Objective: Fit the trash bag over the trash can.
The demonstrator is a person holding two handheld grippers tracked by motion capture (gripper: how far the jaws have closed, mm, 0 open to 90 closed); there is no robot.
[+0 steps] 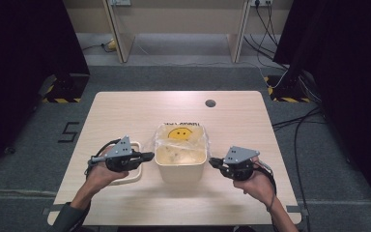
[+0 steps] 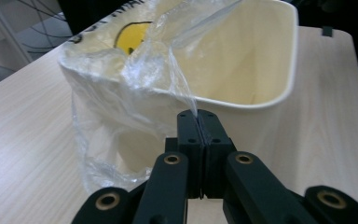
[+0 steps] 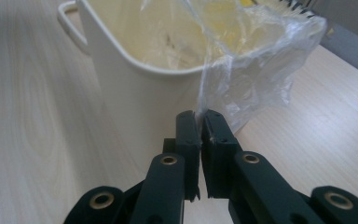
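While both pairs of tongs are pinched tight, each has a fold of the bag [image 1: 181, 140] between its pads. Your left gripper [image 2: 198, 122] is closed with thin film running up out of the seam between its jaws, and your right gripper [image 3: 200, 122] is nearly closed on another strand of the same film, with only a sliver of gap lower down the pads. From above, the left gripper [image 1: 147, 155] sits at the left side of the bin [image 1: 181, 169] and the right gripper [image 1: 213, 162] at its right side, both pointing inward at it.

That bag is clear, thin plastic with a yellow smiley face printed on it. It lines the cream bin and spills over the rim on both sides, crumpled and loose. Expect it to be almost weightless, limp and slick, and likely to stretch or tear if you pull hard on a single thickness. Hold gathered folds near the rim, as you do now, not a lone edge.

By contrast, the bin is stiff, smooth plastic, light enough to tip or slide on the table [image 1: 125, 111] if the bag drags on it. It stands near the table's middle, just right of a cream handled tray [image 1: 134, 175] under your left hand [image 1: 100, 175]. Pull evenly with both hands so the film settles without shifting the bin.
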